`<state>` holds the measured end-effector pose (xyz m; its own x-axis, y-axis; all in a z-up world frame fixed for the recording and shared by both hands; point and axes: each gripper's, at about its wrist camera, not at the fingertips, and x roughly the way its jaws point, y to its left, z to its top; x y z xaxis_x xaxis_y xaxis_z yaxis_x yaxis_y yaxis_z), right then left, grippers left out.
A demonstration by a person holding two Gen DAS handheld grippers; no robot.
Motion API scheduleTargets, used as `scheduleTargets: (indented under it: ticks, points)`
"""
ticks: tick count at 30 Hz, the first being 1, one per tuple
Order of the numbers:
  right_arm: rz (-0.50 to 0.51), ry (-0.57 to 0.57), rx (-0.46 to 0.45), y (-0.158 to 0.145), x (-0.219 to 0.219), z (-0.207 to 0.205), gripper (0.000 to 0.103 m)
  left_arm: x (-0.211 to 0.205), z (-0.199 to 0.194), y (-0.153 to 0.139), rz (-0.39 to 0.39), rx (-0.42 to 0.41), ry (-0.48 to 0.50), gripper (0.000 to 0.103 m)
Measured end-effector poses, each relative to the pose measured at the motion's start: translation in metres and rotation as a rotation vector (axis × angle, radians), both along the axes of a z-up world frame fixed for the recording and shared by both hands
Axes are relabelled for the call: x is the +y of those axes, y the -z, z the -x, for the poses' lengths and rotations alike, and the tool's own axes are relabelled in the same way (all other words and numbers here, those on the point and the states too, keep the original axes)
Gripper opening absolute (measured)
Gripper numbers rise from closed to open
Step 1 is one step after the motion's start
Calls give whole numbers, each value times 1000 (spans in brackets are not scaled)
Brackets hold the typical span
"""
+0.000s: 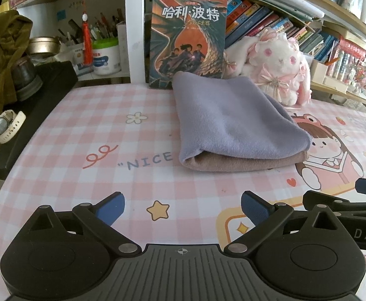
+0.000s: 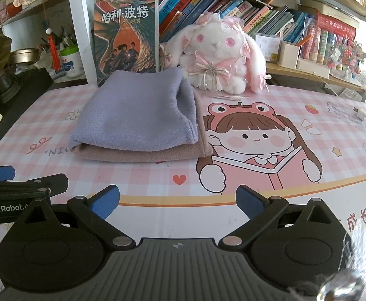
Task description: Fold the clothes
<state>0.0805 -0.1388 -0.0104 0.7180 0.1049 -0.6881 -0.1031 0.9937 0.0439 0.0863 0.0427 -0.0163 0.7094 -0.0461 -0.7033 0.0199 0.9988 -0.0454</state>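
Observation:
A folded lilac cloth [image 1: 228,120] [image 2: 135,115] lies on top of a folded beige-pink cloth [image 1: 245,161] [image 2: 142,154], stacked on the pink checked table mat [image 1: 95,130] [image 2: 258,200]. My left gripper [image 1: 183,207] stands open near the front edge, well short of the stack, with nothing between its blue pads. My right gripper [image 2: 177,202] is open too, empty, to the right of the left one. The right gripper's arm [image 1: 345,200] shows at the right edge of the left wrist view, and the left gripper's arm [image 2: 20,188] at the left edge of the right wrist view.
Behind the stack stand an upright book [image 1: 188,37] [image 2: 125,37] and a white plush rabbit [image 1: 278,67] [image 2: 220,57] against shelves of books. A black box [image 1: 40,105] with a white watch [image 1: 6,125] sits at the left. A white charger and cable [image 2: 363,113] lie far right.

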Motion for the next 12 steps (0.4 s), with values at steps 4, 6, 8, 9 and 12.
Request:
scheduleTargets:
  ticks: [4, 6, 8, 9, 12]
  points:
    - [-2, 4, 1, 0, 0, 0, 100, 1, 1, 1, 9, -2, -3, 101]
    - [-1, 4, 2, 0, 0, 1, 100, 0, 1, 1, -1, -5, -3, 101]
    - [0, 3, 2, 0, 0, 1, 100, -1, 1, 2, -10, -5, -3, 101]
    - [0, 2, 3, 0, 0, 1, 100, -2, 2, 1, -9, -5, -4, 101]
    - [0, 0, 2, 0, 0, 2, 100, -3, 2, 2, -15, -5, -5, 101]
